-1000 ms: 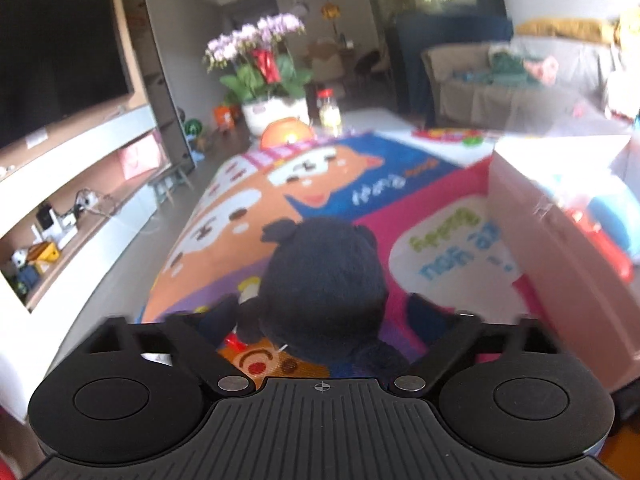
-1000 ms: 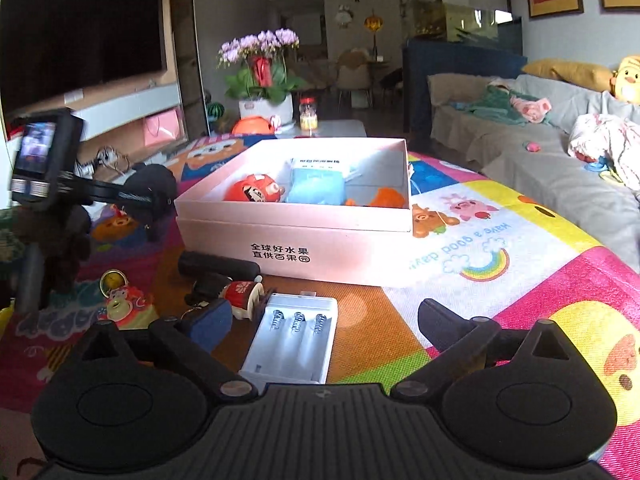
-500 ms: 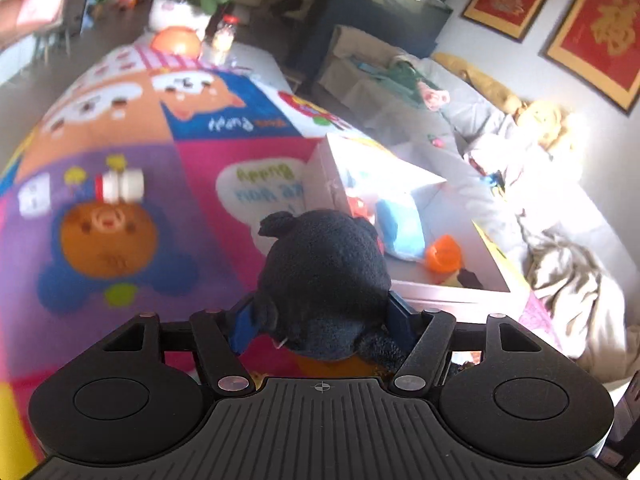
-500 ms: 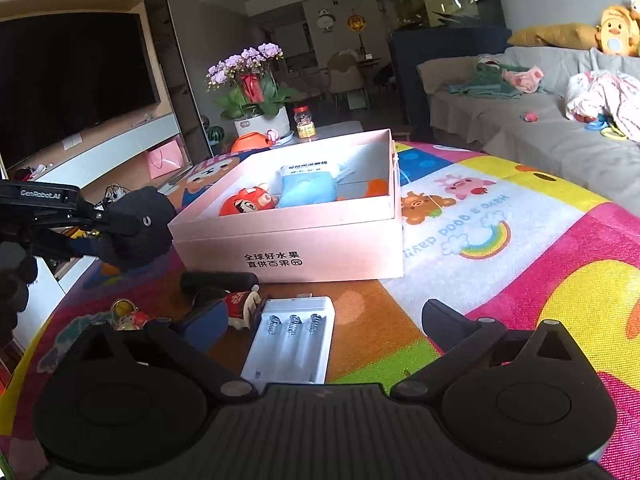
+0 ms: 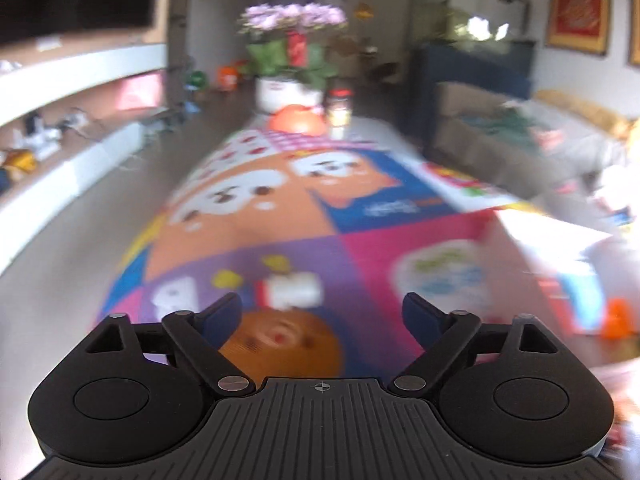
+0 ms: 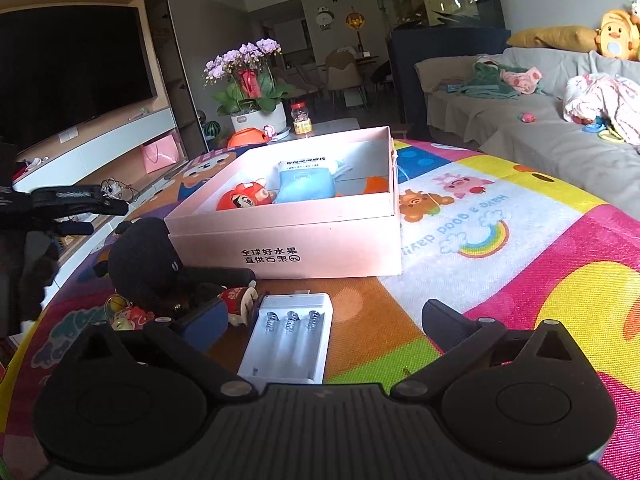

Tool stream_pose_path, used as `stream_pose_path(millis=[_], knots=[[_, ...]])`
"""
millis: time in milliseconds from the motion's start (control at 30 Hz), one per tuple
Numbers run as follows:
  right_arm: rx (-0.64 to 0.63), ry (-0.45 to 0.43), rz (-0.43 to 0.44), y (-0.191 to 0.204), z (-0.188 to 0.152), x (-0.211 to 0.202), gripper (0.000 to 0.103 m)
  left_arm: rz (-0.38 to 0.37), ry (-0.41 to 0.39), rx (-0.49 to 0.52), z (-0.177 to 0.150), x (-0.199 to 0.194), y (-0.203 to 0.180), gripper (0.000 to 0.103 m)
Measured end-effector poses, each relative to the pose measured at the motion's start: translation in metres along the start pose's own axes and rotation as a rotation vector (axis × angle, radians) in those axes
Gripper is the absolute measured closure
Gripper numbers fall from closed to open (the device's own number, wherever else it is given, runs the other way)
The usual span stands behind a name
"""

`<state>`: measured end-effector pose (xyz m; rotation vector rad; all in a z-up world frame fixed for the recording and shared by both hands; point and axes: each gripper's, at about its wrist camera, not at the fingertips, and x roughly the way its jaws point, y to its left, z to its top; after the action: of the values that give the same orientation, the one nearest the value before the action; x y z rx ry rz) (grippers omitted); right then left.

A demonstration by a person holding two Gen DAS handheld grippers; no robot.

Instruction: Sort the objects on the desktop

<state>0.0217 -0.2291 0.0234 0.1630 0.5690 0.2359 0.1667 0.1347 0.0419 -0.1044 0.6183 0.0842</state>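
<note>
**Black plush on the mat, both grippers empty**

The black plush [image 6: 144, 264] lies on the colourful mat [image 6: 520, 264], just outside the pink box [image 6: 288, 240], by its near left corner. It touches or overlaps a dark cylinder [image 6: 224, 276] lying along the box front. The left gripper [image 5: 322, 314] has nothing between its jaws; they stand wide apart and are opening, with only the mat's cartoon print visible through the gap. The left wrist view is blurred. In the right wrist view the left gripper [image 6: 68, 200] hangs above and left of the plush, clear of it.

The right gripper [image 6: 316, 320] is angled down over the mat with its jaws spread wide, gripping nothing. A white battery charger [image 6: 288, 340] lies on the mat in the gap between them, and the pads do not touch it. A small red figure [image 6: 240, 304] lies just left of the charger.

Inside the box are a red toy [image 6: 244, 200], a blue pouch [image 6: 304, 180] and an orange item [image 6: 376, 184] at the right wall.
</note>
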Motion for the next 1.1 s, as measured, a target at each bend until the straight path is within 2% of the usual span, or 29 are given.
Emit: stream_pose_path(millis=[100,167,233,300,400,500,600,667,733,800,867,900,1000,1100], knots=[[-0.004,0.004,-0.008,0.001,0.000,0.001,0.000,0.040,0.047,-0.031,0.003,0.033,0.002,0.019],[-0.005,0.011,-0.012,0.001,0.000,0.002,0.000,0.059,0.062,-0.036,0.005,0.049,0.002,0.026],[-0.005,0.017,-0.015,0.001,0.000,0.003,0.000,0.073,0.072,-0.026,0.004,0.057,-0.001,0.055],[-0.007,0.023,-0.017,0.002,0.000,0.004,0.000,0.070,0.057,-0.006,0.002,0.049,-0.003,0.054],[-0.009,0.029,-0.013,0.002,0.000,0.005,0.000,0.018,-0.003,0.043,-0.001,0.016,-0.011,0.054],[-0.013,0.034,-0.014,0.002,0.000,0.006,0.000,-0.162,-0.037,0.061,-0.010,-0.041,-0.027,0.054],[-0.013,0.036,-0.015,0.002,0.000,0.006,0.000,-0.335,-0.069,0.153,-0.033,-0.098,-0.052,0.054],[-0.009,0.040,-0.019,0.002,0.000,0.006,0.000,-0.437,-0.041,0.198,-0.053,-0.117,-0.070,0.054],[-0.006,0.049,-0.012,0.002,0.000,0.007,0.000,-0.494,0.028,0.224,-0.075,-0.120,-0.084,0.054],[-0.001,0.059,-0.013,0.001,0.001,0.007,0.000,-0.515,0.097,0.250,-0.096,-0.116,-0.094,0.053],[0.004,0.069,-0.008,0.000,0.001,0.006,0.000,-0.517,0.130,0.262,-0.111,-0.112,-0.097,0.051],[-0.005,0.082,0.003,0.002,0.000,0.006,0.000,-0.511,0.100,0.279,-0.115,-0.115,-0.098,0.048],[-0.107,0.144,0.029,0.014,-0.004,0.006,0.000,-0.488,0.080,0.317,-0.117,-0.118,-0.100,0.036],[-0.242,0.159,-0.013,0.030,-0.009,0.007,0.000,-0.491,0.083,0.313,-0.119,-0.123,-0.096,0.028]])
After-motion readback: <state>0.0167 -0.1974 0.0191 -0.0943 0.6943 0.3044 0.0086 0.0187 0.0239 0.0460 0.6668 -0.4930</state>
